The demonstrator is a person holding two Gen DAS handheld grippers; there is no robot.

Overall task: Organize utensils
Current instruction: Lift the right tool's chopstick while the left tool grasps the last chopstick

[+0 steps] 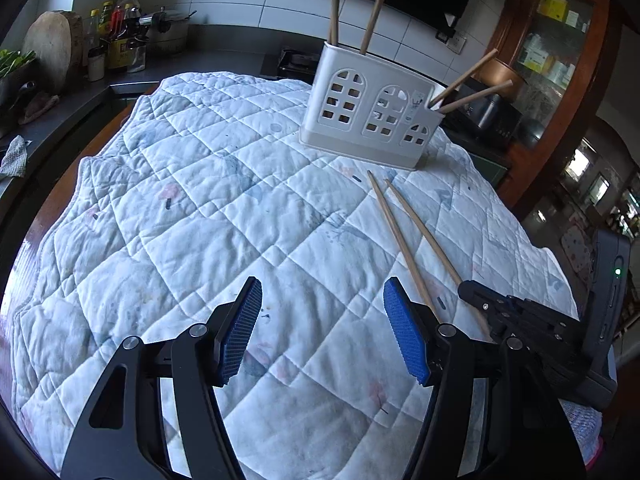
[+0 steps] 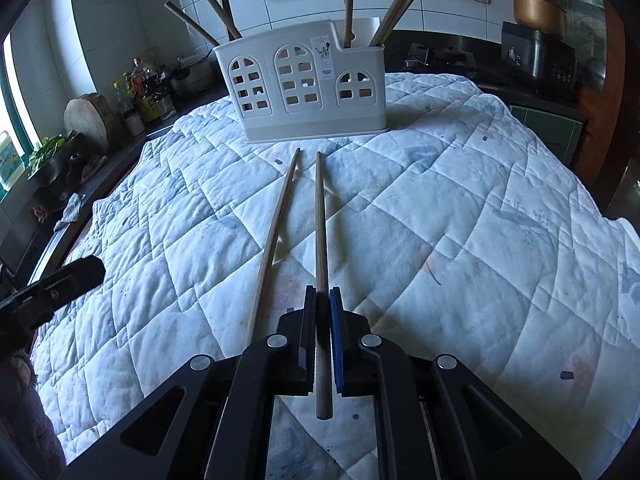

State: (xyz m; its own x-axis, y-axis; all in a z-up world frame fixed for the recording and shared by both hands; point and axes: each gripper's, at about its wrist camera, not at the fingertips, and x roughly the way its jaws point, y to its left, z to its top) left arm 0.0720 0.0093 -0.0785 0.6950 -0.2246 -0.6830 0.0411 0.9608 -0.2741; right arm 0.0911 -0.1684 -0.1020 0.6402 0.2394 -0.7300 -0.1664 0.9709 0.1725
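Left wrist view first: our left gripper [image 1: 322,328] hangs released, blue pads wide apart over the white quilted cloth [image 1: 180,220], touching nothing. Further right, two loose pale wooden chopsticks [image 1: 404,240] lie side by side on the cloth, thin ends just short of the white plastic utensil holder with arched cut-out windows [image 1: 368,114], where four more chopsticks already stand, two at each end. In the right wrist view, our right gripper [image 2: 322,300] is clenched on the right-hand chopstick [image 2: 320,216], gripped near its thick end, a short stub behind the pads; the shaft points straight at the holder [image 2: 300,92]. The left-hand chopstick [image 2: 276,232] lies close alongside, apparently not caught. We judge the step to be the lift: raise the thick end first so the tip pivots clear without dragging its neighbour, then tip it upright above a compartment. Open room: bare cloth left of the pair; the holder's front wall is near the tips. The cloth's right edge drops off near a dark counter [image 2: 540,92].
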